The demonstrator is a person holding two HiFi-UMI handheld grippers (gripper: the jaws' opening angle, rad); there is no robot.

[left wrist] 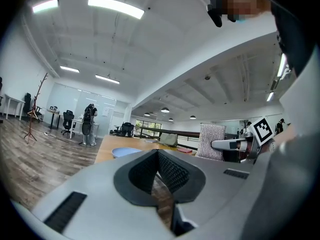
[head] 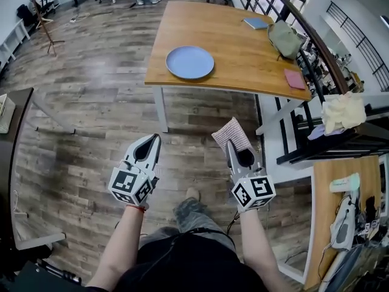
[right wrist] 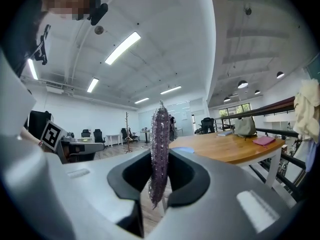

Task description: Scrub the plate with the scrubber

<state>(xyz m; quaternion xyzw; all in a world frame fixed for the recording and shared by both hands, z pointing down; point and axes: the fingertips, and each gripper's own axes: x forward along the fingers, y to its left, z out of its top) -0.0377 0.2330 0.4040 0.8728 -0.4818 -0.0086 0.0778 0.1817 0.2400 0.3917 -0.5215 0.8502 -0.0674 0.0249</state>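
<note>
Item: scrubber (head: 230,132), a flat, speckled pinkish pad, clamped at its lower end in the right hand-held gripper (head: 233,147); in the right gripper view it stands edge-on with its long axis upright (right wrist: 160,149), free end pointing up and forward past the jaw tips toward the counter (head: 243,56). Item: plate (head: 189,62), round, pale blue, lying flat near the near edge of the wooden counter, well apart from both grippers, which are held over the wood floor (head: 85,120). Item: left hand-held gripper (head: 155,139), jaws pressed together on nothing, pointing forward.
</note>
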